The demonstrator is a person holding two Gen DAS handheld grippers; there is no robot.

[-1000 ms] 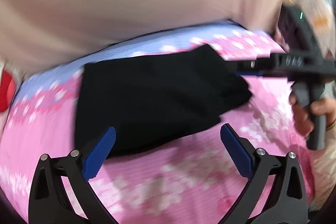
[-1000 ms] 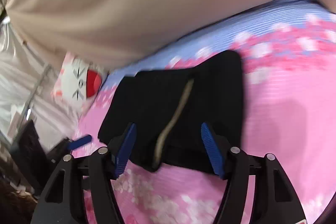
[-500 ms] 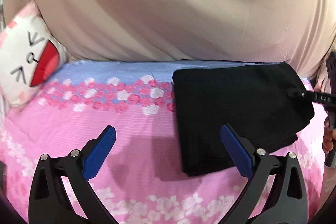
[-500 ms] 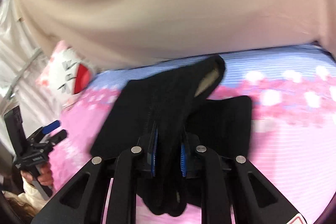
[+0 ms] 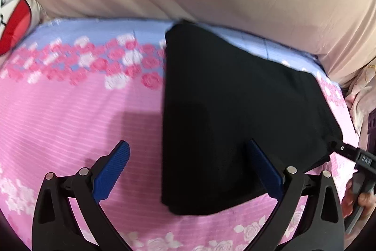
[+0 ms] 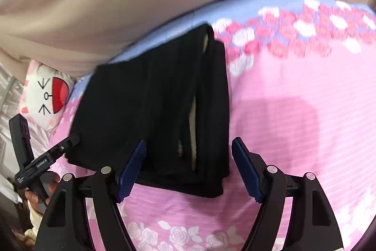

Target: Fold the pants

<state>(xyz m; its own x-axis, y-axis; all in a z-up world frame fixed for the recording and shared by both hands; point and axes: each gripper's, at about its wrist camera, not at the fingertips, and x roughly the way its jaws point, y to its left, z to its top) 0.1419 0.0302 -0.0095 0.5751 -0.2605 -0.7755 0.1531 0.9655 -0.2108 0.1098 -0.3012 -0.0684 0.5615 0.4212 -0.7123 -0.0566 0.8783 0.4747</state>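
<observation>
On the pink sheet (image 6: pixel 293 109) near its far blue band lie the folded black pants (image 6: pixel 152 109), their long axis running near to far, pale lining showing at the open layered edge on their right. The right gripper (image 6: pixel 188 168) is opening, its jaws straddling the near end, pads not pressing. The left gripper (image 5: pixel 188 171) stands apart, empty, over the near left edge. A blue pad could snag the loose layers and undo the fold
</observation>
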